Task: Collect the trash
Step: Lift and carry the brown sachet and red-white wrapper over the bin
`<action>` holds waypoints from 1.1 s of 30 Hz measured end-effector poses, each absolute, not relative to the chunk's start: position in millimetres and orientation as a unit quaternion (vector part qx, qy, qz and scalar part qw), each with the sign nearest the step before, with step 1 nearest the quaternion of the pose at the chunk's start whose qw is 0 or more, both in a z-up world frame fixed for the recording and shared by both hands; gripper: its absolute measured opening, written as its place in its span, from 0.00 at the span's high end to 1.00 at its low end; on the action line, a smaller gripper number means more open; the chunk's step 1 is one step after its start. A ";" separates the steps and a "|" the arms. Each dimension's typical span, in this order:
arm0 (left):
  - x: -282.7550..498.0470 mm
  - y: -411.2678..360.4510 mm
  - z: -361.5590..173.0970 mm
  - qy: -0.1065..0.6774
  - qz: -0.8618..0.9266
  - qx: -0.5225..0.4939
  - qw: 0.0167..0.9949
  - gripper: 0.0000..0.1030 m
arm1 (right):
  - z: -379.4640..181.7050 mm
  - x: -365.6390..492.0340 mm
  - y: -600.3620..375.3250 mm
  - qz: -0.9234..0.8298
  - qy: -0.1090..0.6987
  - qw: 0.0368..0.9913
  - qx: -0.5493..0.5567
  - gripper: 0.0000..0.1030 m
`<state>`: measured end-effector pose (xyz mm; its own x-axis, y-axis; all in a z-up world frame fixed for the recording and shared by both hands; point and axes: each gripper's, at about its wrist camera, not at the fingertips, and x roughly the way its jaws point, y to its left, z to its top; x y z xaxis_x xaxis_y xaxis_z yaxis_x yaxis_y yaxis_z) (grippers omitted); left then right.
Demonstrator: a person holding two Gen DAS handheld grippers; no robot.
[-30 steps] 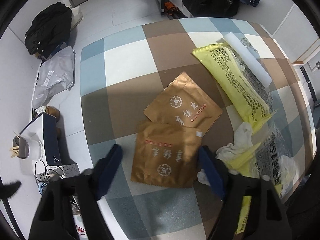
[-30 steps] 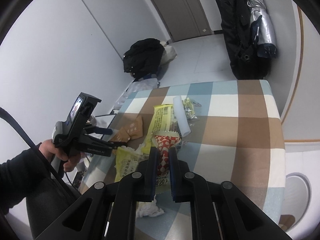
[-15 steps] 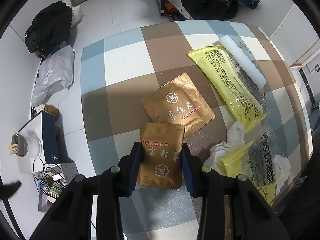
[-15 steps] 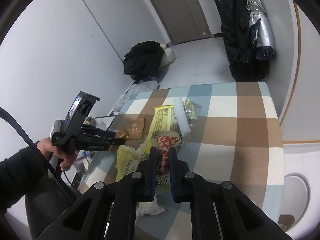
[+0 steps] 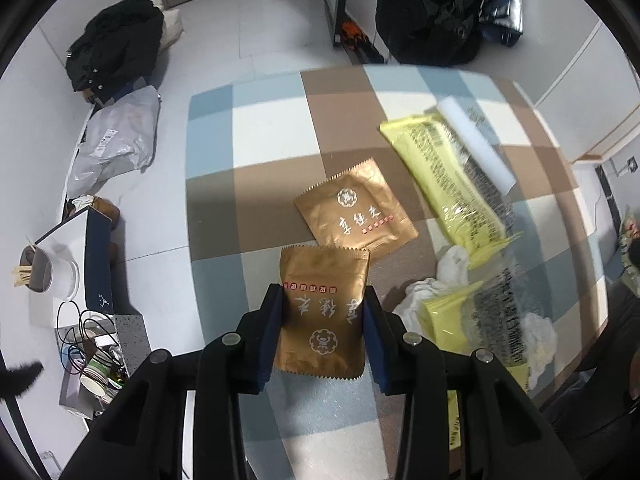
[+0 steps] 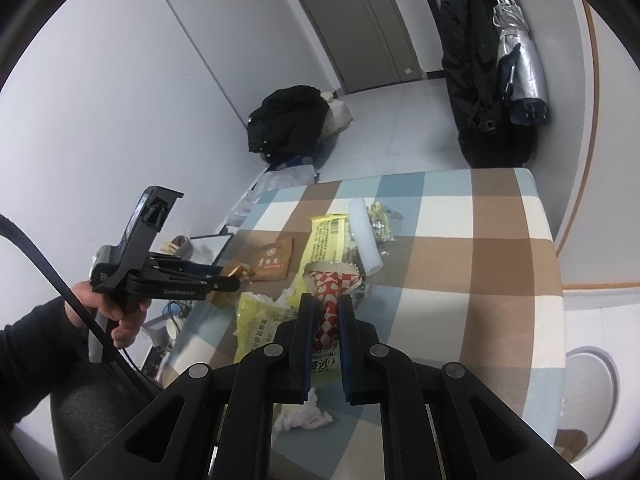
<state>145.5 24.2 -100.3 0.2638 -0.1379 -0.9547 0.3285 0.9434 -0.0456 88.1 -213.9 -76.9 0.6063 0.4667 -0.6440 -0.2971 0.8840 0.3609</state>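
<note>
My left gripper [image 5: 323, 300] is shut on a brown foil packet [image 5: 320, 272], pads pressing its two side edges, and holds it just above the checked tablecloth [image 5: 260, 128]. A second brown packet [image 5: 356, 208] lies flat beyond it. My right gripper [image 6: 325, 304] is shut on a red-and-white checked paper wrapper [image 6: 332, 284], held over the table. The right wrist view also shows the left gripper [image 6: 228, 282] with its packet [image 6: 234, 270], held by a person's hand [image 6: 116, 312].
On the cloth lie a long yellow wrapper [image 5: 440, 176], a white foam roll [image 5: 476, 144], crumpled tissue [image 5: 432, 284] and a yellow-and-clear bag [image 5: 480, 320]. Off the table's left edge are a box with a cup [image 5: 52, 276], cables and a grey bag [image 5: 116, 144].
The left jaws closed from wide apart onto the near brown packet, then raised it off the cloth, away from the second packet. The right gripper and its checked wrapper stayed put.
</note>
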 end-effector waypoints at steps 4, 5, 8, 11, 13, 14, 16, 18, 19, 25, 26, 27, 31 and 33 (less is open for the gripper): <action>137.2 22.7 -78.9 0.560 -0.140 0.072 0.813 0.68 | -64.9 82.7 -215.2 0.217 0.376 0.894 0.109 0.90; 133.8 21.7 -70.9 0.550 -0.139 0.067 0.821 0.68 | -61.5 81.8 -216.0 0.217 0.372 0.895 0.111 0.90; 124.2 17.0 -49.6 0.521 -0.138 0.057 0.841 0.68 | -48.2 77.8 -220.2 0.217 0.361 0.900 0.117 0.90; 112.8 6.9 -25.6 0.488 -0.144 0.051 0.860 0.68 | -32.6 70.0 -226.8 0.214 0.346 0.907 0.109 0.90; 106.7 1.2 -12.4 0.470 -0.150 0.045 0.869 0.68 | -20.7 63.5 -233.9 0.210 0.335 0.913 0.101 0.90; 103.4 -2.9 -4.5 0.459 -0.154 0.043 0.874 0.68 | -14.6 60.4 -238.6 0.207 0.329 0.916 0.099 0.90; 95.6 -15.0 11.9 0.437 -0.162 0.044 0.884 0.68 | -3.5 54.9 -248.8 0.200 0.318 0.922 0.098 0.90; 89.3 -25.7 24.7 0.421 -0.174 0.040 0.889 0.68 | 9.8 48.3 -262.1 0.190 0.304 0.929 0.097 0.90; 85.4 -32.8 30.9 0.413 -0.181 0.037 0.892 0.68 | 15.3 45.6 -268.5 0.186 0.299 0.931 0.098 0.90; 68.0 -79.0 58.4 0.380 -0.230 0.033 0.895 0.68 | 51.5 23.3 -317.3 0.147 0.258 0.950 0.096 0.90; 65.5 -89.3 61.8 0.376 -0.238 0.034 0.895 0.68 | 56.2 18.4 -326.5 0.139 0.251 0.953 0.097 0.90; 63.9 -98.7 64.4 0.374 -0.248 0.036 0.893 0.68 | 62.0 12.7 -338.8 0.128 0.243 0.957 0.097 0.90; 58.1 -139.1 69.5 0.365 -0.285 0.044 0.885 0.68 | 73.6 -3.4 -377.9 0.089 0.228 0.964 0.100 0.90; 56.8 -158.3 70.5 0.366 -0.302 0.044 0.879 0.68 | 75.0 -11.9 -399.9 0.066 0.224 0.967 0.103 0.90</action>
